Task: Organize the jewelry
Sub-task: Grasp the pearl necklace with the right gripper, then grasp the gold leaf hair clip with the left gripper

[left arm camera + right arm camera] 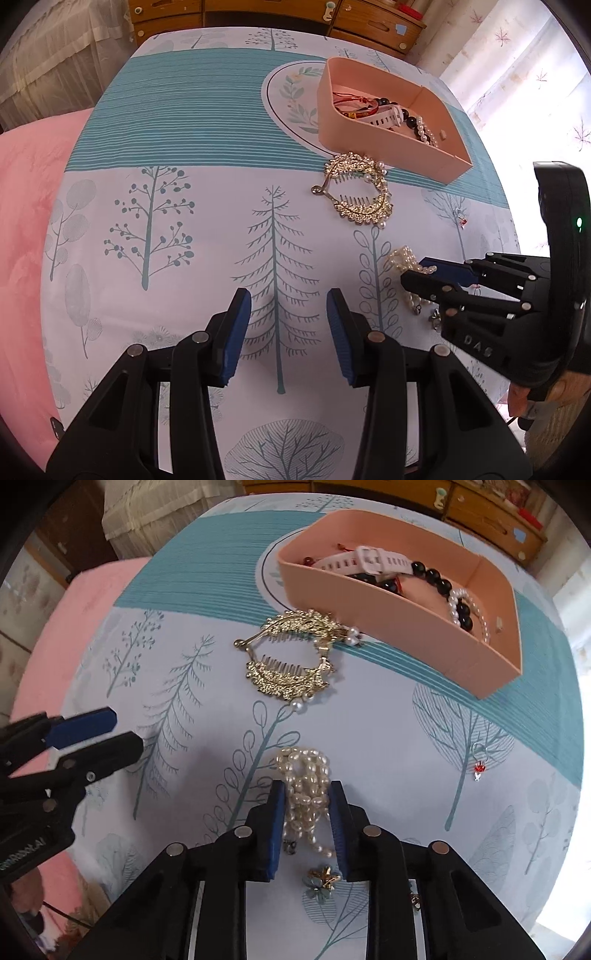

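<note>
The table [207, 716], under a cloth printed with teal trees, fills both views. On it at about one o'clock in the right wrist view sits the peach tray [388, 605], already holding a white watch strap [365, 562], dark beads [436, 578] and a small pearl loop [460, 602]. Just in front of the tray's near wall, touching or nearly so, lies the gold hair comb [291, 657], a leafy ring with pearl tips.

The right gripper [306, 823] sits low at six o'clock with its blue pads [277, 823] either side of the pearl bracelet [304, 790]. The pads look to be touching the bunched strands, but whether they have fully clamped I cannot tell. The left gripper [289, 332] hangs wide open over bare cloth, holding nothing.

The bracelet is a heap of small cream, rice-shaped pearls in several strands, with a dark metal clasp at its near end. It should be light and limp (it will drape and swing rather than keep its shape), and the smooth beads may slip, so a pinch across the thick middle of the bunch seems safest.

Smallest of all: a gold and pale-blue flower charm [320, 884] just behind the pads, and a tiny red-beaded earring [479, 762] at three o'clock.
</note>
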{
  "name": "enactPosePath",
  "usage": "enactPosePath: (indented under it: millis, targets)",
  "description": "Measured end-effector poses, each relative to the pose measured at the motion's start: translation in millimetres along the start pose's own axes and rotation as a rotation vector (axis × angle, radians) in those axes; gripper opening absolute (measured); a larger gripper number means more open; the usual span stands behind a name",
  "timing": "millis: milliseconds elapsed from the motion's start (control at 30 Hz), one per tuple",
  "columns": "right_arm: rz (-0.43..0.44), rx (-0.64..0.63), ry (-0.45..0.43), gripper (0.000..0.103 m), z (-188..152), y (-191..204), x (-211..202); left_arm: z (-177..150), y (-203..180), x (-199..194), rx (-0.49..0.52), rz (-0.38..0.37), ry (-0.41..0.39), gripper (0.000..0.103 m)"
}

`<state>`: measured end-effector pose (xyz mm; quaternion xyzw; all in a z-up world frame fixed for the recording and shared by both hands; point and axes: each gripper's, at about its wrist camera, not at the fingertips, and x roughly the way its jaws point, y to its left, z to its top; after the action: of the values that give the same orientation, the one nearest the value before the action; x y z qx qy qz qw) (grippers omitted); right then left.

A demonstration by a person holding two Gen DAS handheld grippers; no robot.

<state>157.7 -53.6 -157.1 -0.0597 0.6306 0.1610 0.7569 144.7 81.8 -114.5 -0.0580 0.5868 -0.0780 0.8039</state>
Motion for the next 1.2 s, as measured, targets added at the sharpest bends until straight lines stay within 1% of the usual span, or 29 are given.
enactPosePath:
  millis: [200,300,467,600,733,833,1000,1067,1133,1200]
  targets:
    - [0.155,0.137,-0.008,0.017,1,-34,-6,7,-14,1,0.045,0.007,0.002,0.039]
    - [0.191,0.175,-0.025,0.016,-2,-47,-14,14,-22,3,0.069,0.012,0.006,0.039]
    - [0.227,0.212,-0.054,0.016,-6,-65,-28,29,-33,4,0.104,0.016,0.004,0.039]
    - [0.265,0.246,-0.088,0.016,-12,-81,-51,46,-44,10,0.136,0.014,0.012,0.039]
    - [0.316,0.280,-0.126,0.015,-14,-97,-72,64,-54,19,0.159,-0.006,0.035,0.039]
    - [0.331,0.293,-0.157,0.014,-16,-108,-89,76,-63,27,0.163,-0.011,0.052,0.039]
    - [0.347,0.302,-0.205,0.014,-14,-108,-111,96,-81,45,0.132,-0.007,0.074,0.039]
    - [0.349,0.301,-0.222,0.014,-12,-107,-119,100,-88,52,0.125,0.006,0.078,0.039]
    - [0.353,0.297,-0.233,0.013,-11,-105,-125,103,-94,59,0.123,0.043,0.077,0.039]
    - [0.347,0.288,-0.241,0.013,-9,-104,-130,105,-99,64,0.121,0.063,0.083,0.039]
